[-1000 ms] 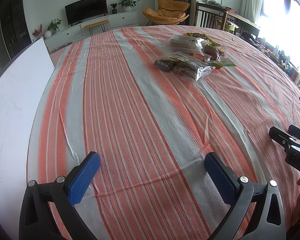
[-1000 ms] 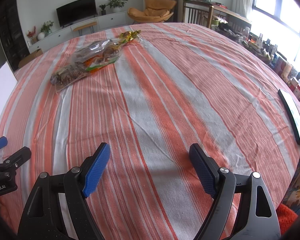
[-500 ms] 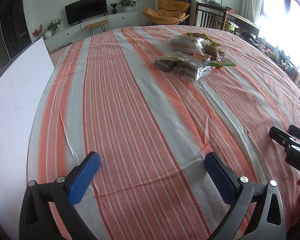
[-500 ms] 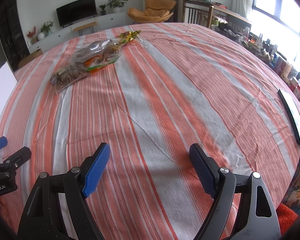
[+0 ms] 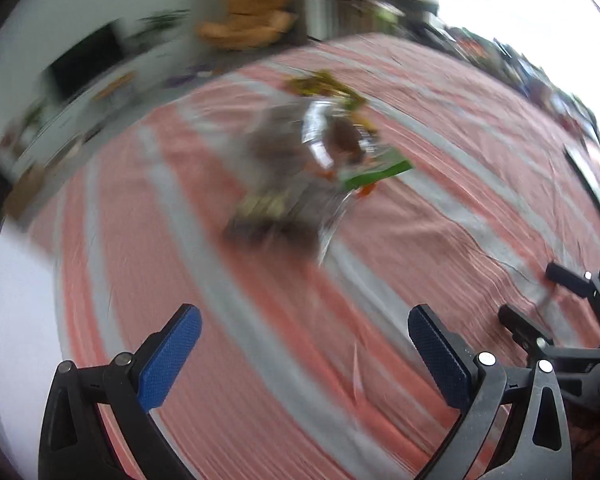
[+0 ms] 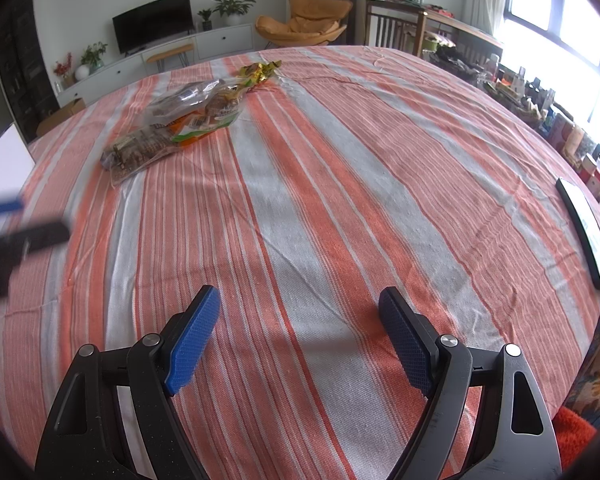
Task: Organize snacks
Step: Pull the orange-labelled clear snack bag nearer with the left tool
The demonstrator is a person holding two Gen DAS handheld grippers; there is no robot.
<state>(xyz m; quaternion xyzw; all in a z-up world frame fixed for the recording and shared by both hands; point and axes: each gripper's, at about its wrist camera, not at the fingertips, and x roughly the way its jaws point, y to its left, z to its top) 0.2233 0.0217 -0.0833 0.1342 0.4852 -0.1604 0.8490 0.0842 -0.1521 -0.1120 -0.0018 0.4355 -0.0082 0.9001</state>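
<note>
A pile of snack bags [image 6: 180,120] lies on the striped tablecloth [image 6: 320,200] at the far left in the right wrist view: clear bags of dark snacks, one with a green label, and a yellow wrapper [image 6: 258,72] behind. The left wrist view is blurred; the pile [image 5: 300,176] lies ahead of center. My left gripper [image 5: 304,352] is open and empty above the cloth, short of the pile. My right gripper [image 6: 298,332] is open and empty near the table's front edge. The left gripper shows blurred at the left edge of the right wrist view [image 6: 16,232].
A white board [image 6: 4,164] stands at the table's left edge. A dark flat device [image 6: 586,228] lies at the right edge. A TV unit, an orange chair and wooden chairs stand beyond the table.
My left gripper has moved quickly forward and turned toward the snack pile, which is now nearer and centered in its blurred view. The right gripper has barely moved.
</note>
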